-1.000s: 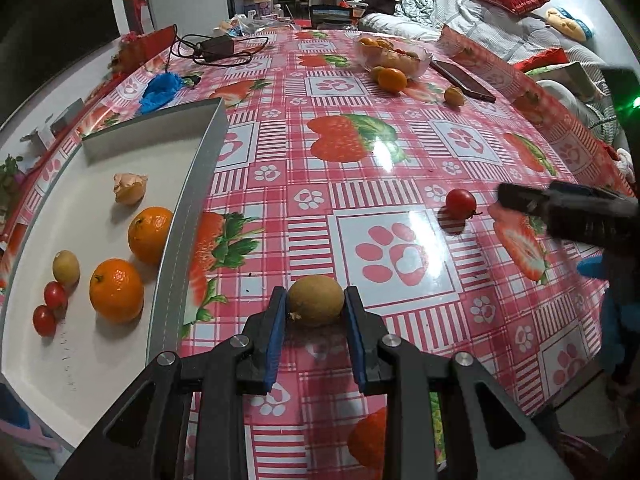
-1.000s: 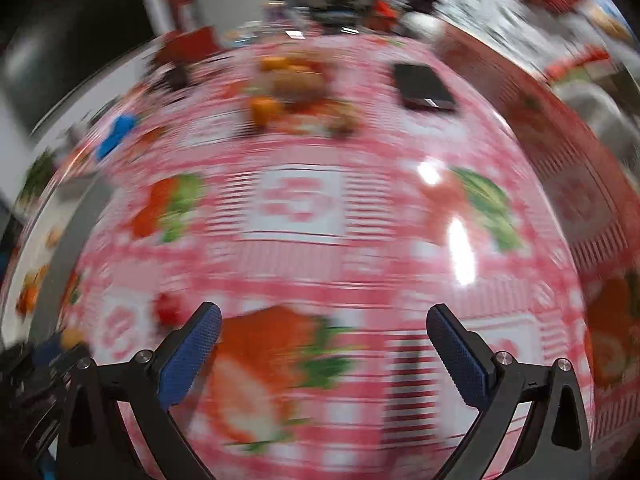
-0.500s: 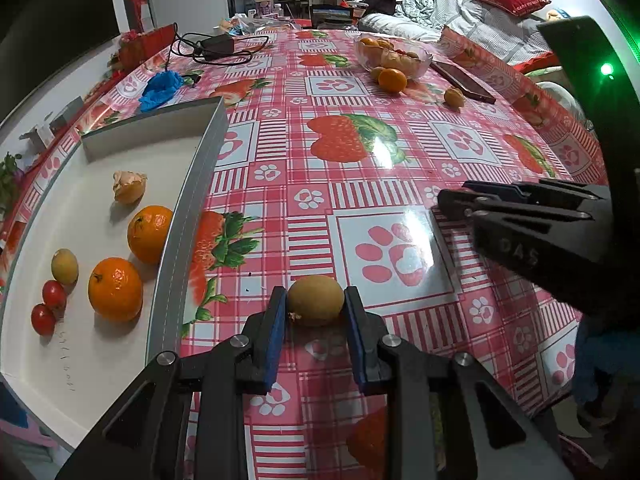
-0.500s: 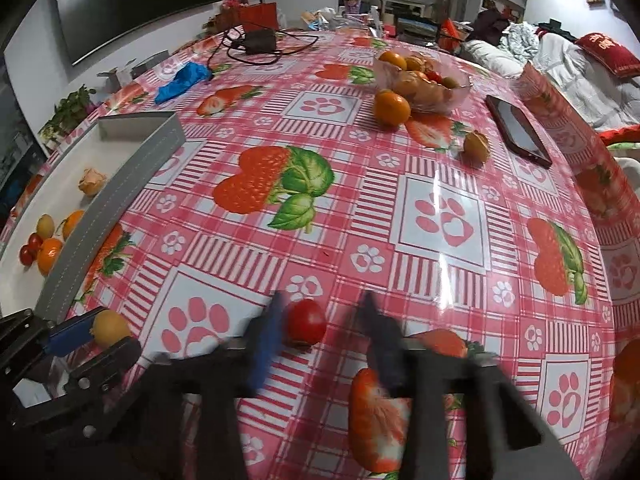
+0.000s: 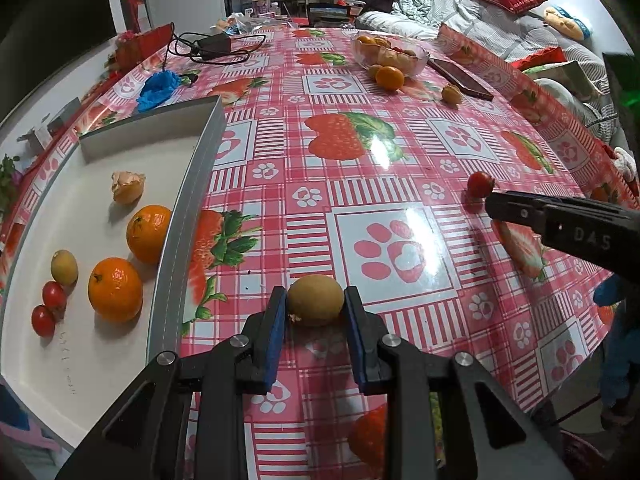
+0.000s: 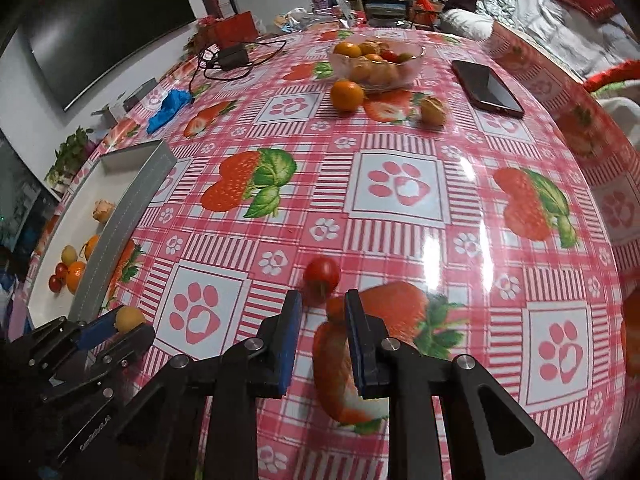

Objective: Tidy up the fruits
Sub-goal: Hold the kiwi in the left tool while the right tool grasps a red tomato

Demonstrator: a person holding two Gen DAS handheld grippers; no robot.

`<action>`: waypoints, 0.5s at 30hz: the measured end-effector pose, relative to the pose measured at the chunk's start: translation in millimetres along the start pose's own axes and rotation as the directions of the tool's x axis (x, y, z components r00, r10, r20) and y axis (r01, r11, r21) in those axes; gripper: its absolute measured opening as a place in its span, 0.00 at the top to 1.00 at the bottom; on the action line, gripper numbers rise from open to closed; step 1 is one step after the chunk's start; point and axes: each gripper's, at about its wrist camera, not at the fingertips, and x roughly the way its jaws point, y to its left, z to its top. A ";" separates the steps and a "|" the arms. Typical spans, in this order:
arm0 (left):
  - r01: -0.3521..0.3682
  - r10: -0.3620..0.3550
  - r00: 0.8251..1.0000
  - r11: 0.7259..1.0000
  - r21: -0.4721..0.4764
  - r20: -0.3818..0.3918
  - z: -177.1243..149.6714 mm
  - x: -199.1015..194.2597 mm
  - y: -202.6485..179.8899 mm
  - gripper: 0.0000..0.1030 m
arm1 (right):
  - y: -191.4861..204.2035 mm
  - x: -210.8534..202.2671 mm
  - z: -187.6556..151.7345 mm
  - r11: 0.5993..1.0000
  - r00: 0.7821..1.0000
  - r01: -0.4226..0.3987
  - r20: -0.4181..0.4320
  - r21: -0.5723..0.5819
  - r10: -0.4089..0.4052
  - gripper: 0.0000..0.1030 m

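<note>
My left gripper (image 5: 316,300) is shut on a small brown-yellow fruit (image 5: 315,299), just right of the white tray (image 5: 168,264); it also shows in the right wrist view (image 6: 129,319). The tray holds two oranges (image 5: 115,289), two cherry tomatoes (image 5: 43,320), a small brown fruit (image 5: 64,267) and a peeled fruit (image 5: 128,187). A cherry tomato (image 6: 322,273) lies on the tablecloth just beyond my right gripper (image 6: 320,300), whose jaws stand narrowly apart with nothing between them. The tomato shows in the left wrist view (image 5: 480,185) too.
A glass bowl (image 6: 412,60) of fruit stands far back, with an orange (image 6: 347,95) and a small yellow fruit (image 6: 433,111) beside it. A phone (image 6: 486,87), a blue cloth (image 6: 170,109) and a charger with cable (image 6: 232,55) lie on the table.
My right gripper has swung in towards the cherry tomato and closed from wide open to a narrow gap just short of it. My left gripper keeps its hold on the fruit.
</note>
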 end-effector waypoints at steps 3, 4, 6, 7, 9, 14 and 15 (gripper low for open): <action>-0.001 0.001 1.000 1.000 0.000 0.001 -0.3 -0.1 0.6 0.70 | -1.4 -2.8 -2.9 1.000 1.000 0.002 0.001 0.003 -0.002 0.77; -0.002 0.002 1.000 1.000 -0.001 0.002 -0.3 0.0 0.2 0.70 | -1.6 -3.2 -3.7 1.000 1.000 0.003 0.001 0.003 -0.003 0.77; -0.001 0.001 1.000 1.000 -0.001 0.003 -0.7 -0.2 0.9 0.70 | -1.4 -3.7 -5.6 1.000 1.000 0.005 0.000 0.004 -0.005 0.77; -0.001 0.001 1.000 1.000 0.000 0.004 -1.0 -0.5 1.2 0.70 | -1.6 -4.2 -6.3 1.000 1.000 0.006 0.000 0.004 -0.006 0.77; -0.001 0.001 1.000 1.000 -0.001 0.004 -1.0 -0.4 1.1 0.70 | -1.9 -5.4 -7.8 1.000 1.000 0.006 0.000 0.007 -0.006 0.77; -0.003 0.003 1.000 1.000 -0.001 0.006 -1.1 -0.2 0.4 0.70 | -3.2 -3.7 -7.4 1.000 1.000 -0.011 -0.013 0.007 0.011 0.76; -0.002 0.002 1.000 1.000 -0.001 0.005 -1.3 -0.5 1.3 0.70 | -3.2 -2.9 -7.0 1.000 1.000 -0.010 -0.018 0.008 0.010 0.76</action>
